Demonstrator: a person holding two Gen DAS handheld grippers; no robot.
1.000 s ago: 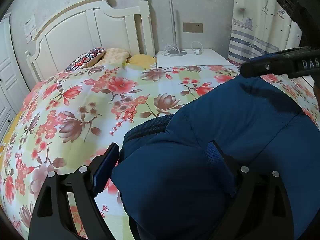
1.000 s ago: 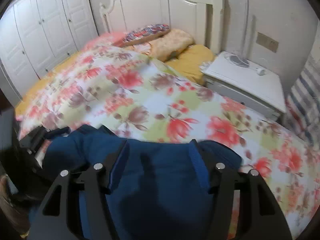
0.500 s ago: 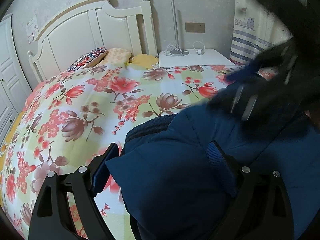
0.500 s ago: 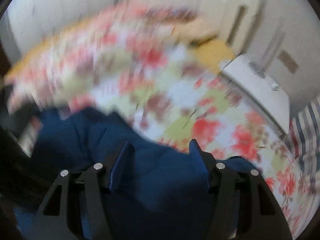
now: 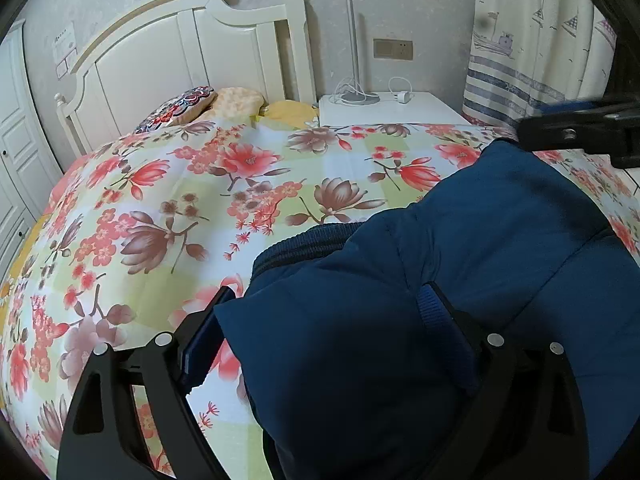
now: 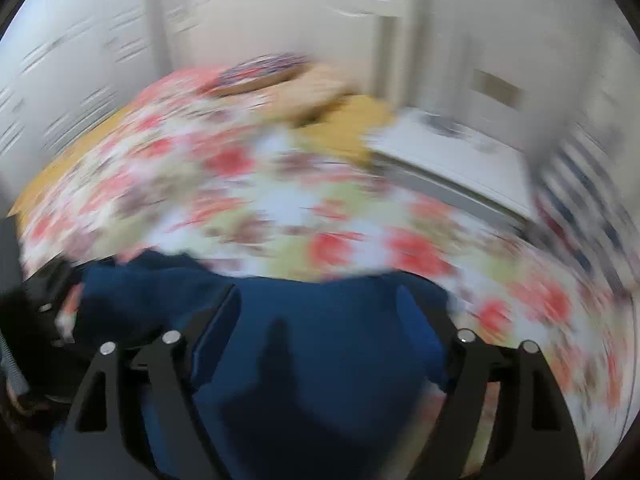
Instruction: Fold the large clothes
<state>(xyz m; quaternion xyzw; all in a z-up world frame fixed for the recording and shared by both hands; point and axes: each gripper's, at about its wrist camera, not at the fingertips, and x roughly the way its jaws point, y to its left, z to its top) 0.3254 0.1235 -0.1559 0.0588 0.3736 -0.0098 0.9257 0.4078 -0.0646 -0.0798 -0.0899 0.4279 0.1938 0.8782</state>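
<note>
While the padded blue jacket (image 5: 460,280) is lying bunched at the near edge of the bed, the left gripper (image 5: 326,326) is hovering low over it with its fingers (image 5: 202,340) spread wide, one pad off the cloth over the quilt and the other resting against the jacket's bulk. It is pinching nothing that I can see. The right gripper (image 6: 320,312) is also standing with its fingers apart and the blue cloth filling the space between them; that view is smeared, so I cannot tell whether the pads are touching the fabric. From the left side its dark finger (image 5: 580,132) is showing above the jacket's far end.

To my eye, the person is working between folds: the jacket is lying as a thick bundle with a ribbed hem (image 5: 304,244) peeking out underneath, and both tools are looking for a fresh hold. The next move is calling for each gripper to settle on an edge and close firmly, since puffy cloth like this is likely to spring out of a shallow pinch.

Beyond the jacket, the floral quilt (image 5: 200,200) is spreading flat toward the pillows (image 5: 192,100) and the white headboard (image 5: 180,52), with a nightstand (image 5: 400,112) beside them and a striped curtain (image 5: 520,60) by the wall.
</note>
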